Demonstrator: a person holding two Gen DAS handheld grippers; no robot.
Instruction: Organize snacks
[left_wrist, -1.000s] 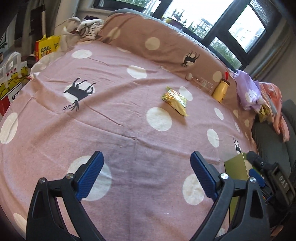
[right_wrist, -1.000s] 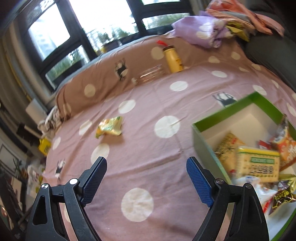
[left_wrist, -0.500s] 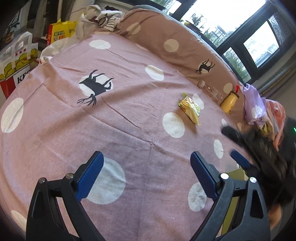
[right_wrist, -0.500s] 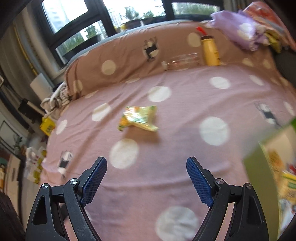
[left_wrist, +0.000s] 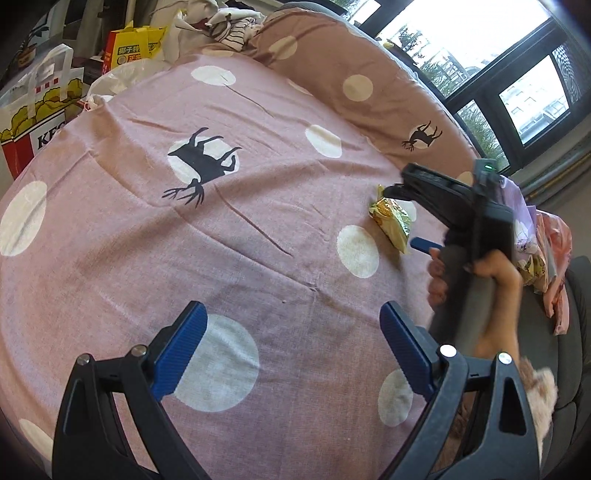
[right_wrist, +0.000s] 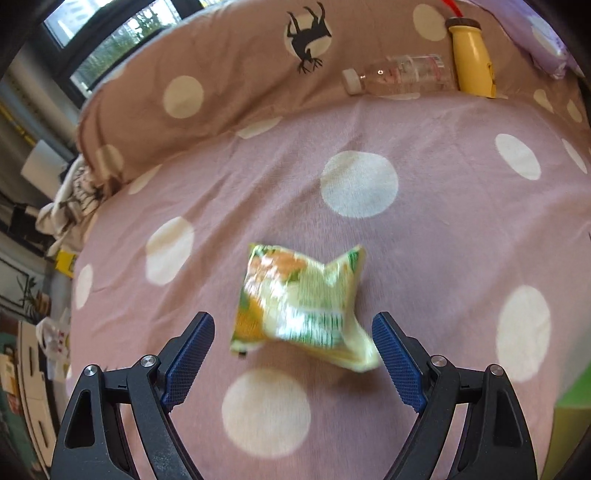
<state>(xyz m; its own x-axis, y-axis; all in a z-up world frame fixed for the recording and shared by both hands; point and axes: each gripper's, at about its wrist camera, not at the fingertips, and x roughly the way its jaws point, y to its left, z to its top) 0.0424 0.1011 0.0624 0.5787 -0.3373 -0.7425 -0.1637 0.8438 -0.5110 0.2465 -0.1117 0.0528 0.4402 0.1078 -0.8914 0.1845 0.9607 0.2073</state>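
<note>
A yellow-green snack packet (right_wrist: 299, 306) lies on the pink dotted bedspread (right_wrist: 443, 229). My right gripper (right_wrist: 293, 354) is open, its blue pads either side of the packet's near end, not touching it. In the left wrist view the same packet (left_wrist: 391, 219) lies at the right, and the right gripper (left_wrist: 406, 218) held by a hand reaches over it. My left gripper (left_wrist: 293, 350) is open and empty above the bedspread (left_wrist: 221, 240). A corner of the green box (right_wrist: 569, 421) shows at the lower right of the right wrist view.
A yellow bottle (right_wrist: 472, 59) and a clear plastic bottle (right_wrist: 399, 75) lie against the brown pillow (right_wrist: 240, 66) at the back. Paper bags (left_wrist: 40, 110) stand past the bed's left edge. Clothes and packets (left_wrist: 546, 266) pile up at the right.
My right gripper has swung left, away from the green box, and moved close to the snack packet, which now lies between its open jaws. My left gripper has shifted slightly and stays open.
</note>
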